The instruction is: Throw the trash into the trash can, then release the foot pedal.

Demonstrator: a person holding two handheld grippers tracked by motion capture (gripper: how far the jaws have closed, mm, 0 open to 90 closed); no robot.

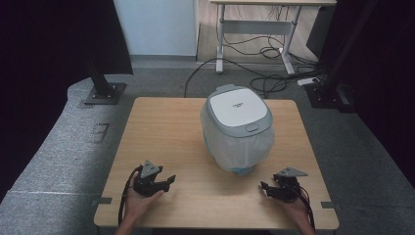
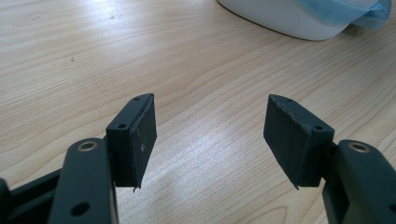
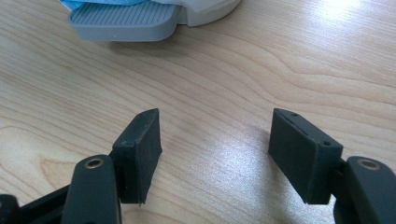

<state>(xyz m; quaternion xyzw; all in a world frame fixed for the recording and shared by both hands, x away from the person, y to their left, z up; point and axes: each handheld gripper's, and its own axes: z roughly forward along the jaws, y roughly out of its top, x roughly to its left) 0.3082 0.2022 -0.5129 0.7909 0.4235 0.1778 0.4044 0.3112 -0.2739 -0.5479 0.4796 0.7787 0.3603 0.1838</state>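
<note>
A white pedal bin (image 1: 237, 128) with a grey-rimmed lid and what looks like a pale blue liner stands at the centre of the wooden surface (image 1: 161, 127). At lower left the left claw (image 1: 166, 182), and at lower right the right claw (image 1: 265, 188), rest apart from it, each with jaws spread wide and holding nothing.

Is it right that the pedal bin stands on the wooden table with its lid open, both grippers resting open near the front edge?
Not quite: the pedal bin's lid is shut, as the high view shows. The left gripper and right gripper do rest open on the wooden table.

bin (image 1: 237, 128) mid-table (image 1: 161, 122) | left hand-held gripper (image 1: 167, 181) near-left of it | right hand-held gripper (image 1: 265, 188) near-right
</note>
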